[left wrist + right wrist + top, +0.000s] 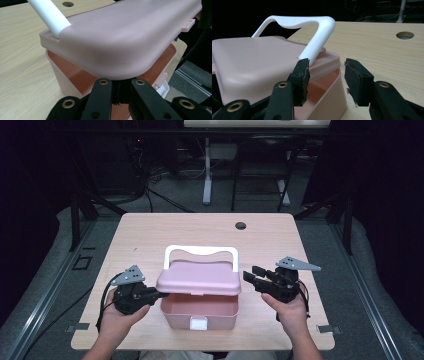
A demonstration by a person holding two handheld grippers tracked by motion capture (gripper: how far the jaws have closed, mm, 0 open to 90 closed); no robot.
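Pink box (199,312) near the front middle of the pale wooden surface (150,240), between the two grippers. Matte plastic, soft pink outside, a warmer salmon tone inside the tub. Corners rounded throughout. Small white latch (198,323) on the front wall, centred below the rim.

Pink lid (199,277) raised at the front, tilted up over the tub, leaving a gap through which the inside wall shows; rear edge down at the back of the tub. Top of the lid smooth and gently domed, with a small tab (188,24) jutting from its front edge. White handle (201,253) arching over the back of the lid, wide and flat with a shallow dip in the middle, ends meeting the lid near its sides.

Left gripper (159,294) at the lid's left side, jaws closed narrow on the lid's lower edge, seen close in the left gripper view where the rim sits right at the tips. Right gripper (251,277) just beside the lid's right side, jaws parted around a clear gap, nothing between the pads, the nearer jaw close to the foot of the handle in the right gripper view without a visible touch.

Round hole (240,225) in the surface well behind the box.
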